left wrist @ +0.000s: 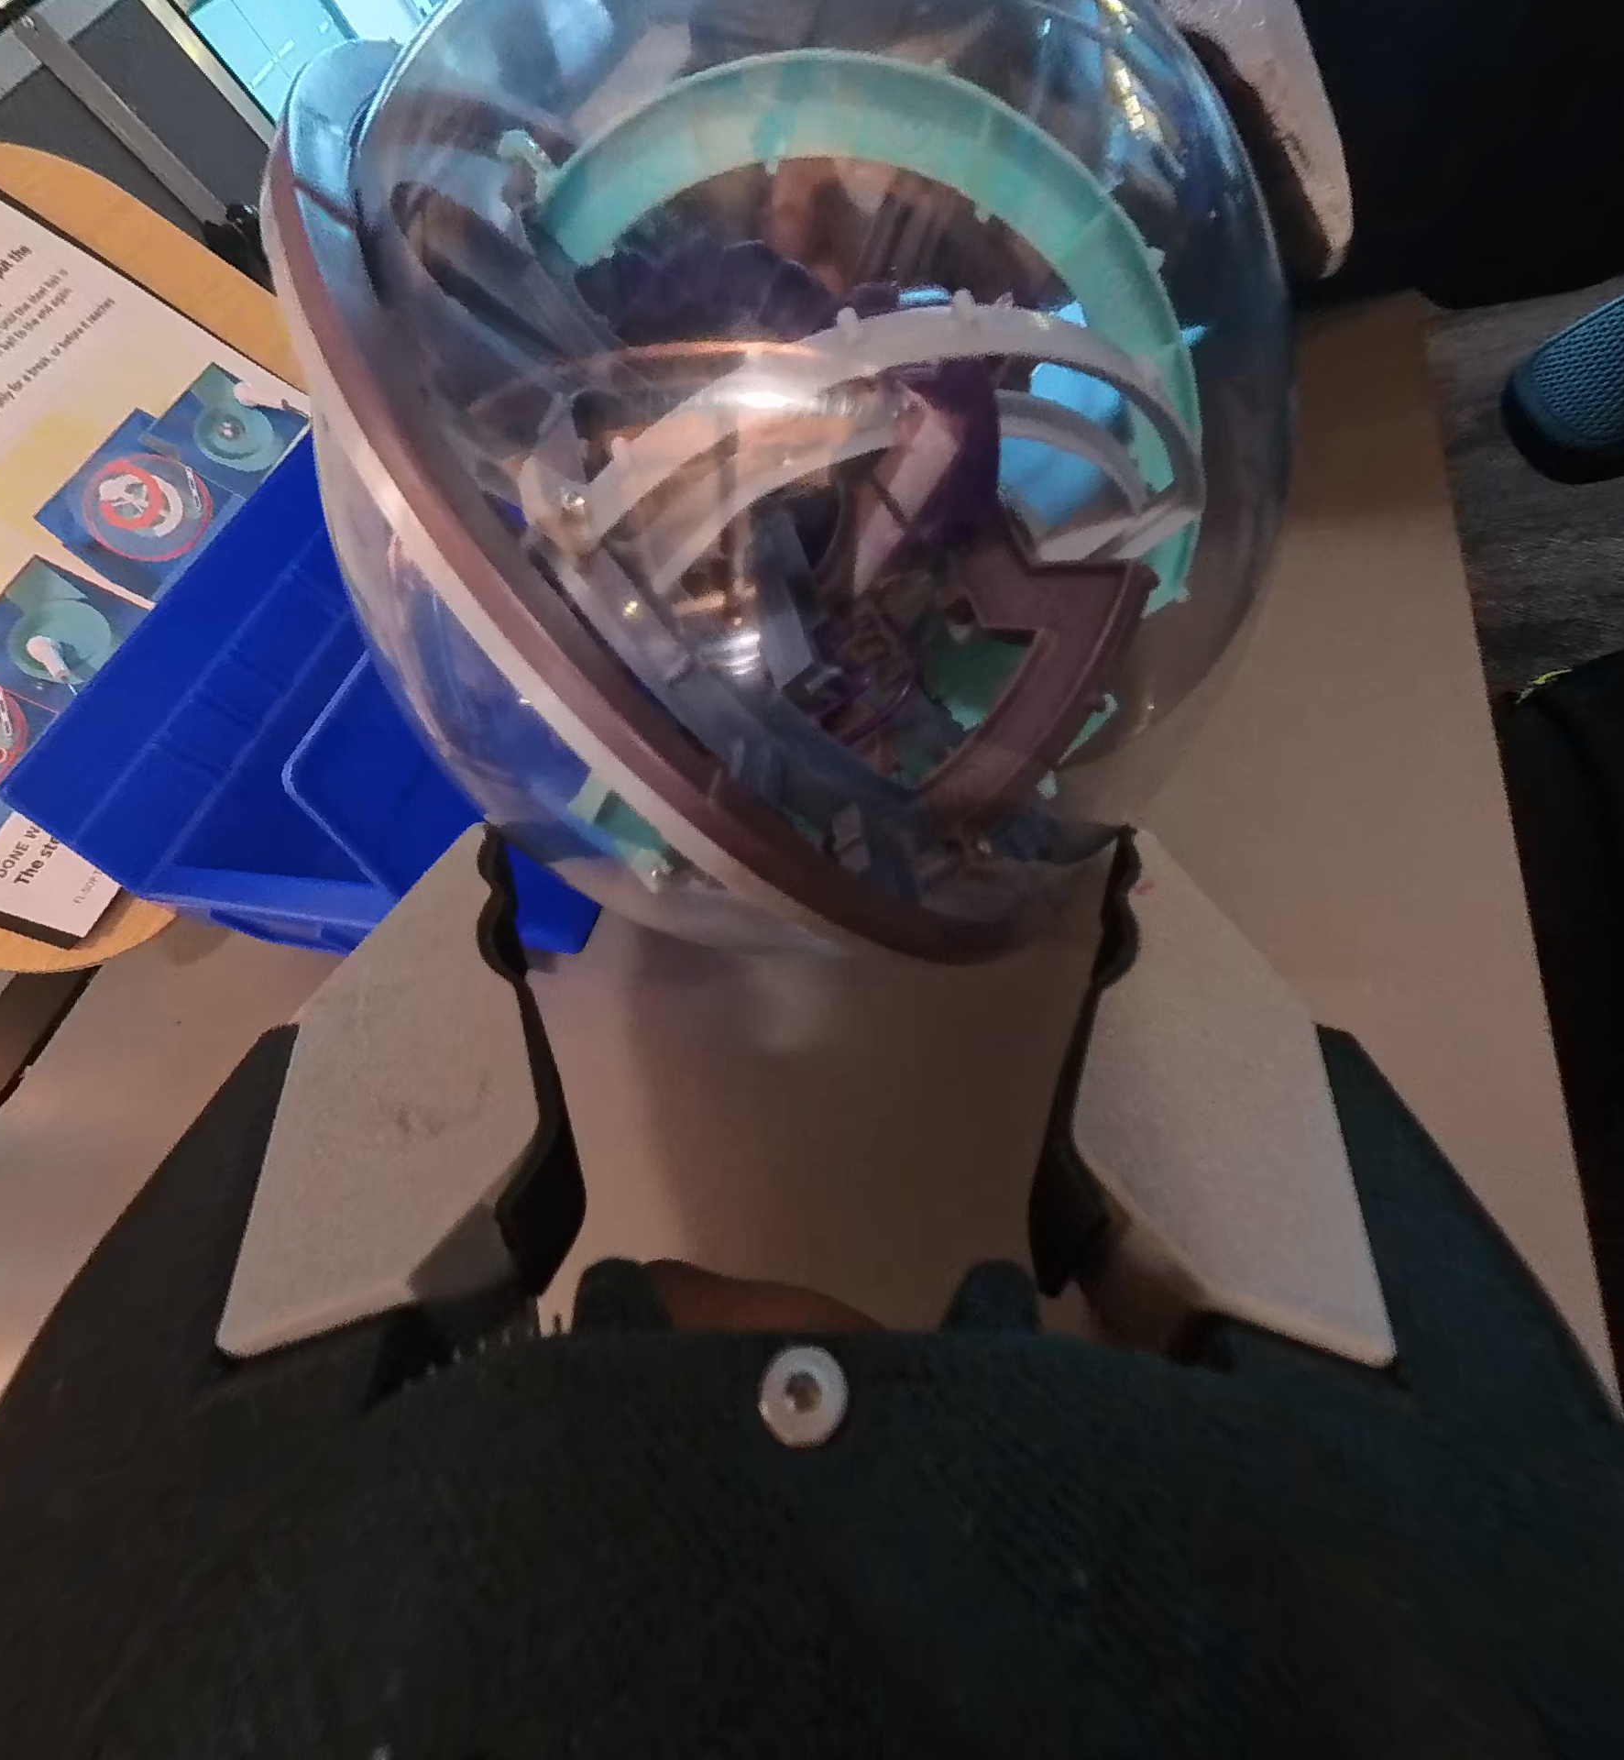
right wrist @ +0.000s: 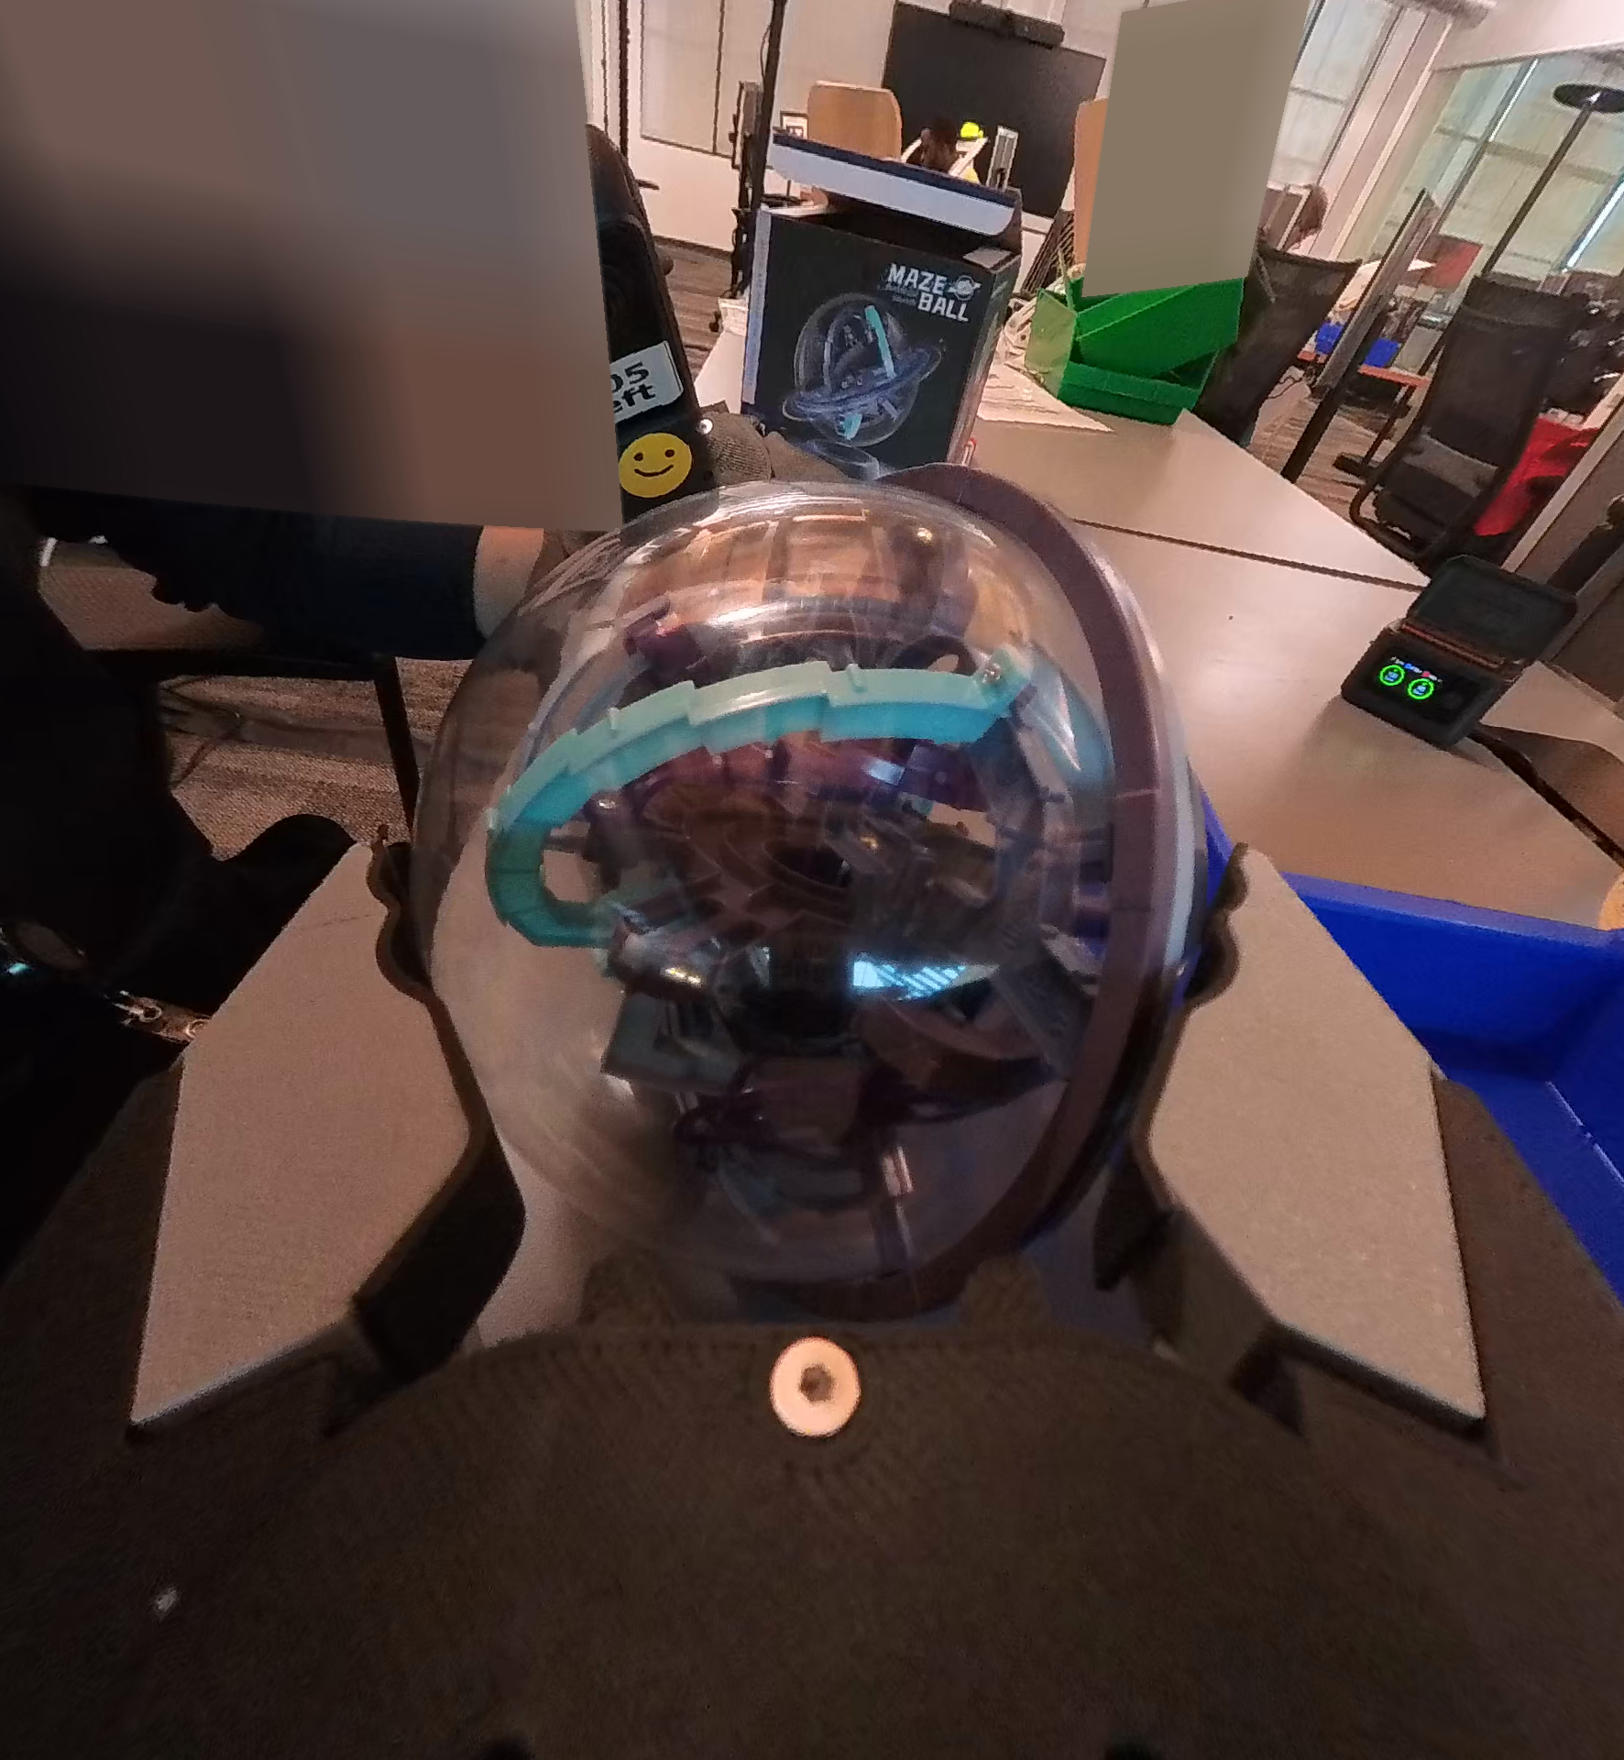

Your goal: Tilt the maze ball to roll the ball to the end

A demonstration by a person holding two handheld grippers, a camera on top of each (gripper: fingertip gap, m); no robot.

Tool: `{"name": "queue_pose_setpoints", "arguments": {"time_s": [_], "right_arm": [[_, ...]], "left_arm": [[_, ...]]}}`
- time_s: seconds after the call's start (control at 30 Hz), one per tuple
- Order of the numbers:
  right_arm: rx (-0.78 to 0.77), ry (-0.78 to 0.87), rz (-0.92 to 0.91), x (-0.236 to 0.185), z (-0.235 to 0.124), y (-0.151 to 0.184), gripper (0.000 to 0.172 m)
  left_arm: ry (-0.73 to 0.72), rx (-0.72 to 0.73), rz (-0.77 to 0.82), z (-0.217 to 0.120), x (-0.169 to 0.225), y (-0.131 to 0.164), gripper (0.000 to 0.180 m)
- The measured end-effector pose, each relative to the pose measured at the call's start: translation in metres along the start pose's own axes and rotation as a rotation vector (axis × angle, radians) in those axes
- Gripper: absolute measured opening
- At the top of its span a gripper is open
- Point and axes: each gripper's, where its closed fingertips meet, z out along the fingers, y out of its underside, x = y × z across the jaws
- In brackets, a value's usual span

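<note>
Sitting deep between the right gripper's (right wrist: 808, 895) two fingers, the maze ball (right wrist: 808, 857) is a clear sphere with a dark purple equator band and a tangle of teal, grey and purple tracks inside. It is held off the grey table (right wrist: 1218, 533) and tipped, so the band runs on a slant. Both pads of that gripper press against its sides, spread wide around its full girth. From the left wrist view the left gripper (left wrist: 803, 857) meets the same sphere (left wrist: 770, 457) at its lower curve, fingertips (left wrist: 494, 857) spread apart and touching the shell on either side, a shallower hold than the right's.

The small ball itself cannot be picked out among the tracks (glare and blur hide it), so I cannot tell how far along the route it is; I judge the tilting is under way, with the end not shown as reached.

Beyond lie a blue bin (left wrist: 218, 762), an instruction sheet (left wrist: 27, 457), and the toy's box (right wrist: 875, 333).
</note>
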Motion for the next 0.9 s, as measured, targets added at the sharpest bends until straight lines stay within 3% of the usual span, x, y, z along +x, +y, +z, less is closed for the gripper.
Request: {"name": "queue_pose_setpoints", "arguments": {"time_s": [0.9], "right_arm": [[0.021,-0.03,0.023,-0.0015,-0.0022,0.0014,0.156]], "left_arm": [[0.006,0.027,-0.001,-0.0036,0.0024,-0.0043,0.119]]}}
